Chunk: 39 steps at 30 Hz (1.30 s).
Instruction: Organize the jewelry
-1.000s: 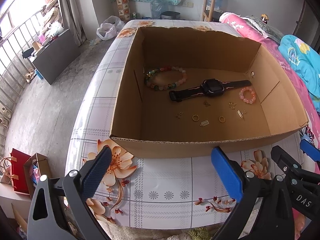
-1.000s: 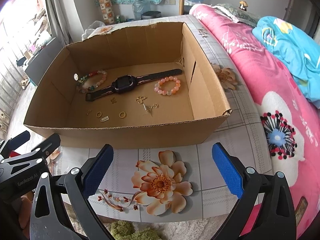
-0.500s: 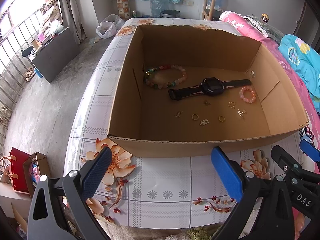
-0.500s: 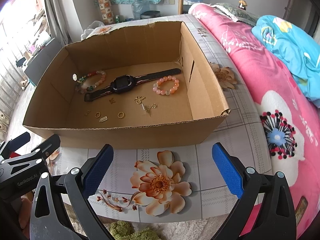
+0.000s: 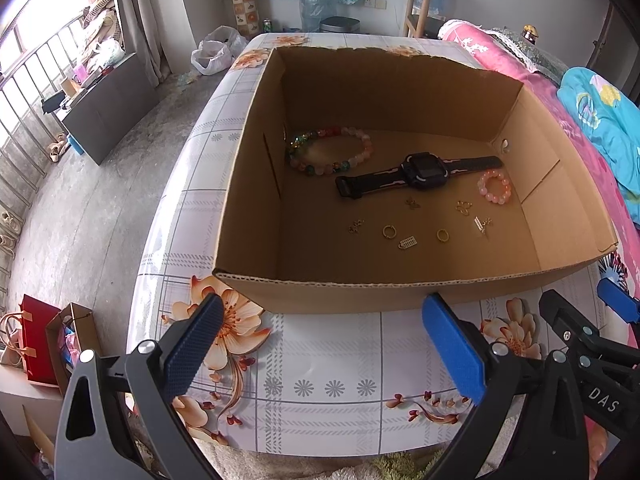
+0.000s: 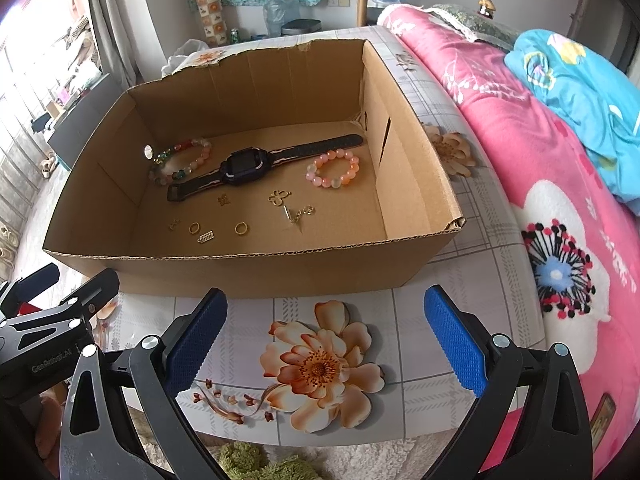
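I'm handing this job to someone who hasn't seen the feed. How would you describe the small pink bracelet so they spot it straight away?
Look inside the open cardboard box on the flower-print table. A black watch lies stretched across the box floor; the pink bead bracelet sits just in front of its right-hand strap end, near the right wall. It is smaller and all pink-orange, unlike the larger multicoloured bead bracelet by the left wall.

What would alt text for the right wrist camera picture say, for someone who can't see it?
An open cardboard box on a flowered table holds a black watch, two bead bracelets and small gold pieces. The open right gripper hovers before it, holding nothing; a pink quilt lies to the right.
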Motion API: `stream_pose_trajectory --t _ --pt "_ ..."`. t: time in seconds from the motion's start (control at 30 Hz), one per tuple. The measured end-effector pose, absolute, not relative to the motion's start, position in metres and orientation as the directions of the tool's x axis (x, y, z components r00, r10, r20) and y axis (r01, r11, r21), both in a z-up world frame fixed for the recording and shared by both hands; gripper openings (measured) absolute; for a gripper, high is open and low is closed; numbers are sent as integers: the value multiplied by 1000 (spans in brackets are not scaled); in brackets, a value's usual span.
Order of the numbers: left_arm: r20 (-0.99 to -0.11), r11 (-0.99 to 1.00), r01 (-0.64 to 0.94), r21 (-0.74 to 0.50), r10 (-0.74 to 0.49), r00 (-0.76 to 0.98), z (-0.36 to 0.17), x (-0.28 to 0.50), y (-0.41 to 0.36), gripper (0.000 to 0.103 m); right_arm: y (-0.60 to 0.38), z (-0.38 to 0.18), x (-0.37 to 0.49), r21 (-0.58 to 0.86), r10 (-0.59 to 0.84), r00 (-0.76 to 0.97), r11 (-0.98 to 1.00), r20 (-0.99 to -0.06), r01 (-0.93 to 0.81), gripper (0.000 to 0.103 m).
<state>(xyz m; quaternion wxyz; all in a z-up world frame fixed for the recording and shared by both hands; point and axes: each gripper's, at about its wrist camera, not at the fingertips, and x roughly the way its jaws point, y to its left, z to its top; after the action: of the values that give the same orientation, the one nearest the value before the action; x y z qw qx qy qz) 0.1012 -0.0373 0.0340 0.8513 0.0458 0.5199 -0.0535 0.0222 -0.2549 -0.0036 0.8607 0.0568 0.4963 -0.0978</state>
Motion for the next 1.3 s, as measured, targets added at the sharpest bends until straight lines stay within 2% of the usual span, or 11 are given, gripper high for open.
stream_pose_trajectory --t 1.3 --pt "-893 990 136 18 -45 447 34 101 -37 97 -247 -5 25 -11 -115 483 977 -868 212 95"
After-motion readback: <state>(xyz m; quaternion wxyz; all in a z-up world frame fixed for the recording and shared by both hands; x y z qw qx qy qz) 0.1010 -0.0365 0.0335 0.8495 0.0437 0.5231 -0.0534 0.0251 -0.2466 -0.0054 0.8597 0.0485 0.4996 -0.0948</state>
